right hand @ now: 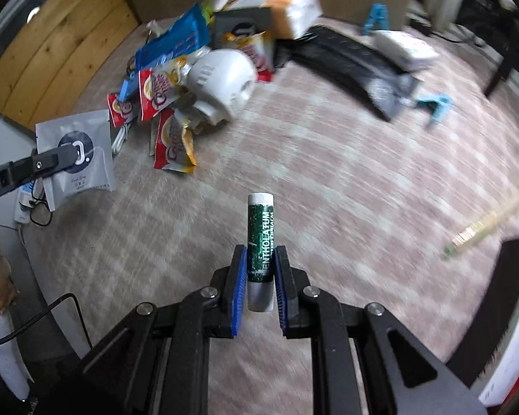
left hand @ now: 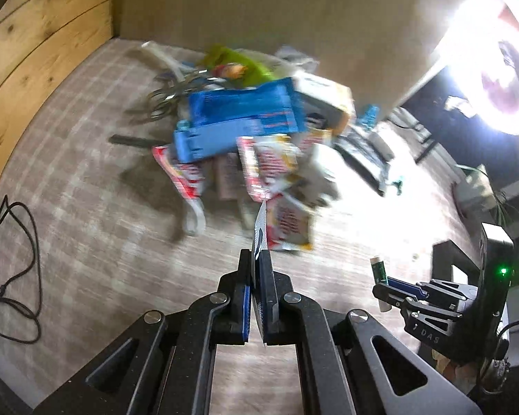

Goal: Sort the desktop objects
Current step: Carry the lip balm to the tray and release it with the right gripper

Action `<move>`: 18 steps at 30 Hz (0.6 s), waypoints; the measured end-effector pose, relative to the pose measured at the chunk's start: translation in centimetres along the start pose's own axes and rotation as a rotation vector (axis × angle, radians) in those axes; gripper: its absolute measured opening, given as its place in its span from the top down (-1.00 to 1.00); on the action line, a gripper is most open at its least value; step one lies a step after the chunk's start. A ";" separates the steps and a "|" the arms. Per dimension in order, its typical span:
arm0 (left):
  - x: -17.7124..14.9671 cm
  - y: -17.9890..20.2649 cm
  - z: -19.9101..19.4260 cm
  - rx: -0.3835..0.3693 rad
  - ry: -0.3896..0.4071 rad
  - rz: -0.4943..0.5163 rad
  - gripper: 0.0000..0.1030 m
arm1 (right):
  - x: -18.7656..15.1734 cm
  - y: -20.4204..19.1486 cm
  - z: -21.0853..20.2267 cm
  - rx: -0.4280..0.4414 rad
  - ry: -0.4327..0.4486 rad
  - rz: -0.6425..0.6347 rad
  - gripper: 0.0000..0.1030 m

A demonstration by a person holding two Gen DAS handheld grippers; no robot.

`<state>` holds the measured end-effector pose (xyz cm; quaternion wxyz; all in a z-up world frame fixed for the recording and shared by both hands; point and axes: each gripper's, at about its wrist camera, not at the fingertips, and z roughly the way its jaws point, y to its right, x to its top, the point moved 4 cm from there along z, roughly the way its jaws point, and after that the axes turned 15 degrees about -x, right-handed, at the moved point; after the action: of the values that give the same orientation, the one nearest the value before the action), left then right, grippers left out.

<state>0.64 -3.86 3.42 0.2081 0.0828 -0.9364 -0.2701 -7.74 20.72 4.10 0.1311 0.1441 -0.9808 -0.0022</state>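
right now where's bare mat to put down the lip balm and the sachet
Bare mat lies ahead of the right gripper and its lip balm, between the snack pile and the black pouch. The near left by the black cable is free too. The far middle is crowded.

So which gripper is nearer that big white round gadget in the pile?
Left. The left gripper, holding a grey sachet, hangs beside the pile with the white gadget; the right gripper, clamping lip balm, sits farther back.

Heap of packets (left hand: 259, 131) smeared by motion blur, lamp (left hand: 494, 69) blown out, stick (right hand: 488, 221) too blurred to identify
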 end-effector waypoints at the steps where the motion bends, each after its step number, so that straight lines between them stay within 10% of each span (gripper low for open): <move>1: 0.1 0.8 0.6 -0.009 -0.002 0.011 0.94 | -0.3 0.7 -0.5 0.000 0.004 0.017 0.70; 18: -7.7 22.8 7.9 -0.243 -0.230 0.349 0.94 | -16.8 18.8 -7.2 -0.163 0.032 0.448 0.70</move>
<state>3.19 21.09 7.02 0.1518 -0.1371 -0.9148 -0.3484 4.34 43.74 7.53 0.1550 -0.0880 -0.9827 -0.0497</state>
